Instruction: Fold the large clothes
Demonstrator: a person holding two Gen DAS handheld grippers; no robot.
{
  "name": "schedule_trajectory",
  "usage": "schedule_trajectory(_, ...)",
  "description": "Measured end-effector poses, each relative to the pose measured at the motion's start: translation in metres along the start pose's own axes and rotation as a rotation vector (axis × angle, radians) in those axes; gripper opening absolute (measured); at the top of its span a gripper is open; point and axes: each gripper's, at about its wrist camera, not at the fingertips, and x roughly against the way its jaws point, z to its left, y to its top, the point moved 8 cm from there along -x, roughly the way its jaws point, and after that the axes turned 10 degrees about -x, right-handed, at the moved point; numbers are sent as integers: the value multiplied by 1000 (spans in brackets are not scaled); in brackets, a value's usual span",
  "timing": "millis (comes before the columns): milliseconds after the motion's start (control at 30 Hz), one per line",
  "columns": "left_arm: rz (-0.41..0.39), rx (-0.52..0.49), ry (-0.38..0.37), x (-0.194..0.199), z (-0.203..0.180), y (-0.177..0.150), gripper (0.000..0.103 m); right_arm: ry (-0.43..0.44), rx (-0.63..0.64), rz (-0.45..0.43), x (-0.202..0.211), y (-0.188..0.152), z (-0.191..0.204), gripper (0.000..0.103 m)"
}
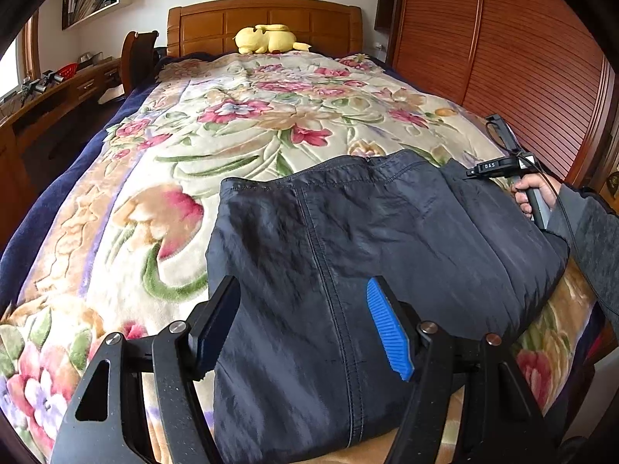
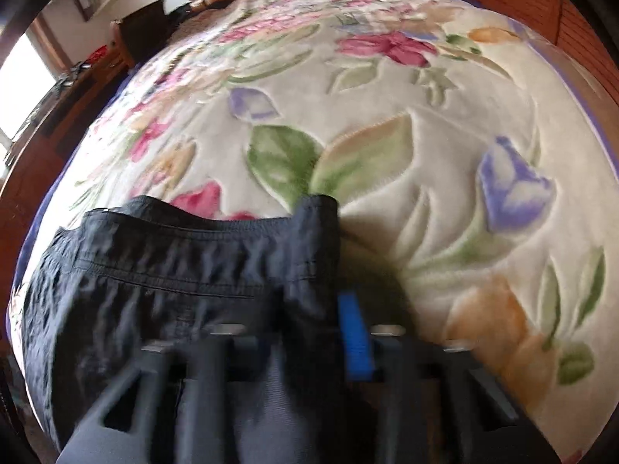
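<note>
Matte black hand-held gripper, crinkled dark jacket, plush floral blanket

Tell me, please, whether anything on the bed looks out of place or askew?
Nothing stands out. The dark garment lies folded on the floral blanket, its far edge only slightly uneven. A yellow plush toy rests by the headboard, which seems ordinary.

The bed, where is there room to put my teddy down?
The flowery blanket is bare between the yellow plush toy by the headboard and the dark garment's far edge. There is also a free strip left of the garment. The near end is crowded: garment, left gripper and right gripper.
</note>
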Motion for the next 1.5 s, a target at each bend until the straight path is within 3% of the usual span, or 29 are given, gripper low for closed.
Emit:
schedule_trajectory(67,-3,-1,-4,0,-1,1,69,-4,49,-23,4,0,5,9)
schedule_trajectory(133,-4,-2,-7,0,-2,2,69,-28,73,-72,11,5,6,7)
schedule_trajectory(200,-5,-3,-8,0,-3,2,69,-130,2,-134,21,16,-10,7)
schedule_trajectory(267,-4,-1,-5,0,-4,0,69,-138,-72,-217,37,25,-18,7)
schedule_trajectory(333,-1,4,-9,0,-5,-2,69,-160,-52,-195,37,23,-17,7)
schedule_trajectory(433,-4,10,-20,1,-9,-4,69,-232,25,-163,41,11,-12,22)
schedule_trajectory(500,1,11,-27,1,-12,-7,69,-265,79,-167,51,1,-5,43)
schedule_trajectory(600,2,15,-35,1,-16,-10,69,-237,113,-202,75,-23,8,57)
schedule_trajectory(833,4,20,-48,-2,-20,-9,69,-109,158,-231,125,-101,32,57)
schedule_trajectory(1067,8,13,-71,-5,-33,-10,69,-52,155,-216,142,-177,32,57)
schedule_trajectory(1333,22,-3,-93,-6,-45,-21,69,-71,119,-169,156,-213,14,57)
schedule_trajectory(1400,45,-11,-80,-10,-44,-28,69,-100,121,-161,157,-217,9,57)
schedule_trajectory(1500,80,-14,-52,-17,-40,-39,69,-75,82,-133,150,-219,-1,57)
